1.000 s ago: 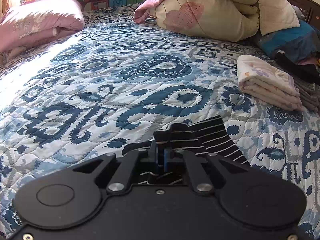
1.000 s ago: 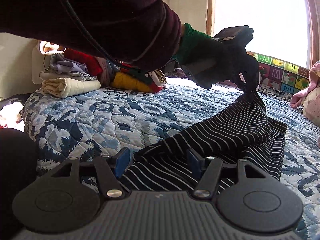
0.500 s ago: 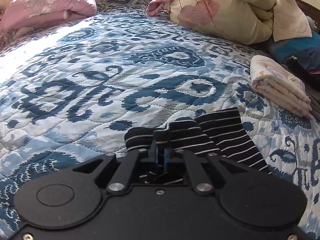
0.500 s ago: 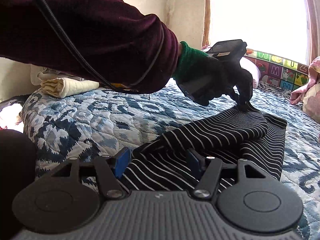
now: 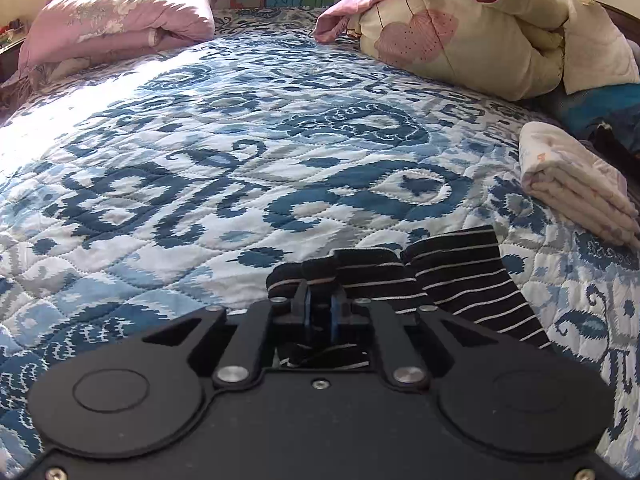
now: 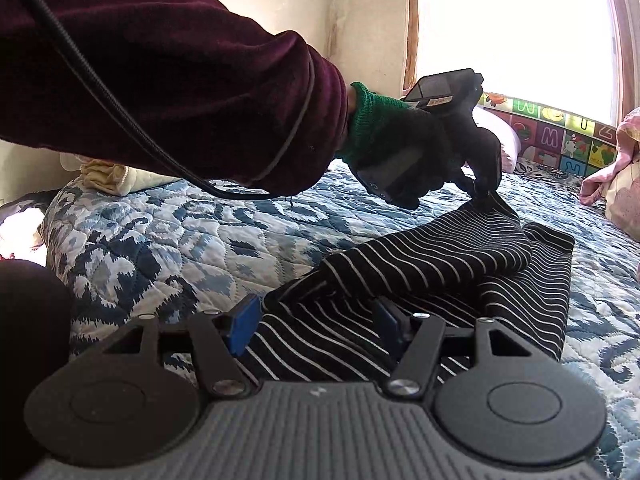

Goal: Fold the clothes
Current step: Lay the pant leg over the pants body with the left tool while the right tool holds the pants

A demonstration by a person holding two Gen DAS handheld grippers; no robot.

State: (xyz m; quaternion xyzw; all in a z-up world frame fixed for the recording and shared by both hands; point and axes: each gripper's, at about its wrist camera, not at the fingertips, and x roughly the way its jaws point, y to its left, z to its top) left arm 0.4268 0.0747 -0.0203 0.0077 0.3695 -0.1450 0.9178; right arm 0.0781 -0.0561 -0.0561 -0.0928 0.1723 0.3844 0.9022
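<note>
A black garment with thin white stripes (image 6: 420, 264) lies partly folded on the blue patterned quilt (image 6: 160, 240). My left gripper (image 6: 486, 194), held by a gloved hand, pinches the garment's far corner low over the quilt. In the left wrist view its blue pads (image 5: 334, 312) stand a little apart and are opening, with the striped garment (image 5: 460, 276) still caught between them at my left gripper (image 5: 320, 300). My right gripper (image 6: 316, 320) is open at the near end, and the striped cloth lies flat between its fingers without being squeezed.
A dark red sleeve (image 6: 180, 92) crosses above the quilt. A folded pale stack (image 5: 576, 196) sits on the right, a cream bedding bundle (image 5: 472, 40) behind it, a pink pillow (image 5: 116, 28) at the far left. Folded cloth (image 6: 120, 176) lies under the sleeve.
The left gripper came down with the garment's corner, so the lifted fold now rests on the layer below. Its pads have parted slightly. The right gripper has not moved.
</note>
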